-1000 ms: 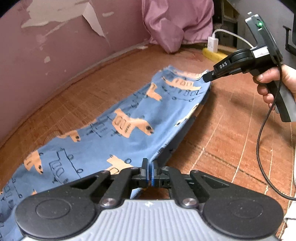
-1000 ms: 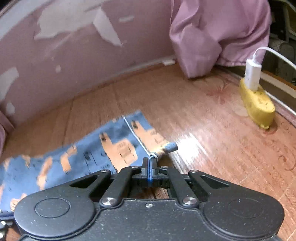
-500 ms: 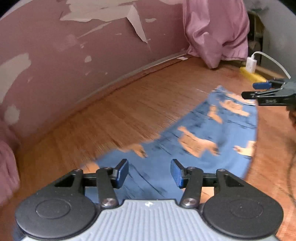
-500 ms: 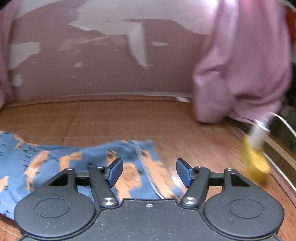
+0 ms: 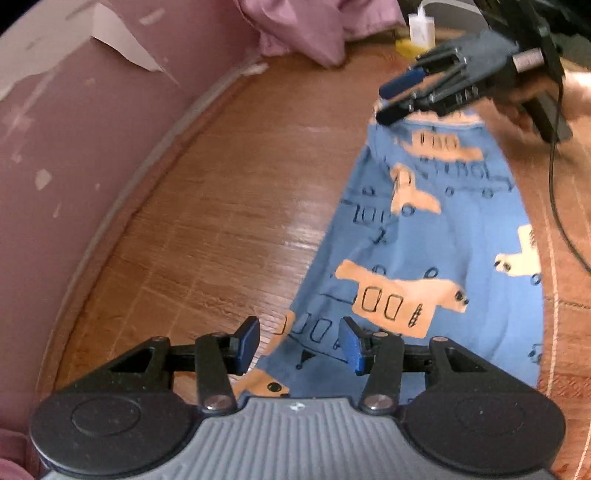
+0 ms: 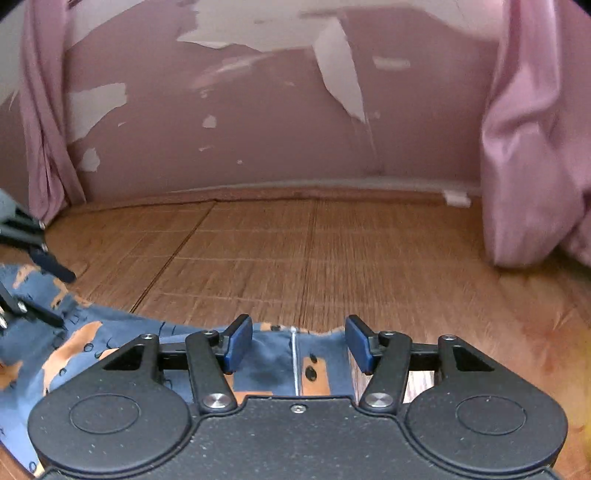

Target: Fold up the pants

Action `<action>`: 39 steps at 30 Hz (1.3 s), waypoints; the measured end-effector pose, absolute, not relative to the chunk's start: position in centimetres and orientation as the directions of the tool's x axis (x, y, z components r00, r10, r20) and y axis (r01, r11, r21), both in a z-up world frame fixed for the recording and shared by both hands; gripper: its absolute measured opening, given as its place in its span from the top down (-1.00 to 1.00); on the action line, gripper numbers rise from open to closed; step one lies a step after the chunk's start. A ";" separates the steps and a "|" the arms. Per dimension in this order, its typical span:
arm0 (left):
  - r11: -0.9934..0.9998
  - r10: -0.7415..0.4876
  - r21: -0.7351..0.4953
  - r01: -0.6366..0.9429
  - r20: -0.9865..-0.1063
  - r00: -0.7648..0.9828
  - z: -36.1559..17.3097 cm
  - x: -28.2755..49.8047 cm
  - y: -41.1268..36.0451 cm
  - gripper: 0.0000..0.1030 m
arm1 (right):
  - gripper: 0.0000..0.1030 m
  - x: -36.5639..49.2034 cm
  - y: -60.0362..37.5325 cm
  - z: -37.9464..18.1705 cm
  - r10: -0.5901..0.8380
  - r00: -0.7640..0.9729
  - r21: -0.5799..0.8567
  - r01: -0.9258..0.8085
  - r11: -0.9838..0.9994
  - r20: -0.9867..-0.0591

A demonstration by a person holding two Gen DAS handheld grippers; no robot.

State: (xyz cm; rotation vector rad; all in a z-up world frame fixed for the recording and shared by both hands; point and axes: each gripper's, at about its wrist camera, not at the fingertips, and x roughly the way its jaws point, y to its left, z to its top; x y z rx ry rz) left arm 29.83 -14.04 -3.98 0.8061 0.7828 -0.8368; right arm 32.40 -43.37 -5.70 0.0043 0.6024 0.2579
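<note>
a home: peeling pink wall (image 6: 258,122), curtains (image 6: 535,147), wood-look floor (image 6: 332,251).

Pink curtains (image 6: 532,147) flank a peeling wall (image 6: 258,122) above wood floor (image 6: 295,251)

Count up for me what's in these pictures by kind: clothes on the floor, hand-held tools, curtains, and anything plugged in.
Pants: 1, blue with orange prints
Tools: 2, the left tool and the right tool, both open
Pink curtains: 2, one and another
White plug: 1, on a yellow power strip: 1
Total: 7
</note>
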 end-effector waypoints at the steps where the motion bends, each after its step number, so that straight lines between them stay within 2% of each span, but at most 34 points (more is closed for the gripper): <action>1: 0.426 -0.315 0.281 0.860 -0.845 0.432 -4.3 30.0 -14.1 -0.03 | -0.14 32.6 -43.8 -6.1 0.251 0.783 0.105 -0.234 0.967 -0.569; 3: 0.443 -0.317 0.258 0.859 -0.851 0.419 -4.5 30.3 -13.8 0.04 | -0.03 32.8 -44.3 -6.7 0.257 0.770 0.143 -0.215 0.966 -0.583; 5: 0.461 -0.315 0.236 0.856 -0.858 0.406 -4.5 30.5 -13.8 0.34 | 0.23 32.8 -44.7 -7.2 0.261 0.768 0.170 -0.198 0.965 -0.585; 6: 0.465 -0.312 0.230 0.855 -0.862 0.401 -4.5 30.6 -13.7 0.62 | 0.26 32.6 -44.7 -7.2 0.261 0.771 0.173 -0.197 0.965 -0.580; 9: 0.487 -0.312 0.222 0.845 -0.859 0.405 -4.6 30.7 -13.7 0.95 | 0.42 32.2 -44.6 -7.1 0.254 0.787 0.167 -0.192 0.967 -0.562; 11: 0.508 -0.310 0.227 0.831 -0.852 0.423 -4.6 30.5 -13.6 0.99 | 0.56 31.8 -44.4 -6.9 0.244 0.799 0.143 -0.198 0.970 -0.549; 14: 0.556 -0.309 0.222 0.801 -0.839 0.447 -4.4 30.4 -13.3 1.00 | 0.62 31.4 -44.2 -6.5 0.228 0.819 0.118 -0.195 0.974 -0.527; 24: 0.672 -0.277 0.298 0.678 -0.748 0.603 -2.6 28.0 -12.2 1.00 | 0.64 30.5 -44.0 -5.8 0.186 0.864 0.058 -0.180 0.982 -0.468; 26: 0.684 -0.251 0.336 0.648 -0.725 0.641 -2.9 27.4 -12.6 1.00 | 0.54 30.7 -43.7 -6.1 0.172 0.863 0.041 -0.173 0.984 -0.474; 27: 0.686 -0.234 0.343 0.642 -0.731 0.641 -3.3 27.4 -12.9 0.99 | 0.45 31.0 -43.6 -6.5 0.160 0.857 0.035 -0.164 0.986 -0.491; 29: 0.689 -0.194 0.357 0.631 -0.748 0.635 -4.2 27.6 -13.4 0.79 | 0.04 31.4 -43.6 -7.1 0.141 0.837 0.023 -0.152 0.988 -0.529; 32: 0.750 -0.201 0.330 0.573 -0.712 0.673 -3.8 26.9 -12.4 0.26 | -0.25 30.9 -43.7 -6.1 0.106 0.858 -0.009 -0.128 0.992 -0.502; 33: 0.786 -0.205 0.302 0.539 -0.695 0.689 -3.1 26.5 -11.6 -0.04 | -0.33 30.4 -43.6 -5.5 0.096 0.873 -0.034 -0.127 0.991 -0.478; 34: 0.821 -0.209 0.272 0.502 -0.675 0.708 -2.5 25.9 -10.5 -0.15 | -0.44 29.8 -43.3 -4.9 0.100 0.887 -0.055 -0.140 0.989 -0.451; 36: 0.869 -0.199 0.233 0.437 -0.644 0.739 -1.6 24.5 -8.0 -0.15 | -0.49 28.7 -42.7 -4.2 0.160 0.889 -0.058 -0.203 0.977 -0.430; 39: 0.913 -0.147 0.198 0.356 -0.655 0.741 -1.8 23.0 -3.7 -0.13 | -0.48 27.9 -41.5 -4.0 0.321 0.829 0.050 -0.336 0.940 -0.458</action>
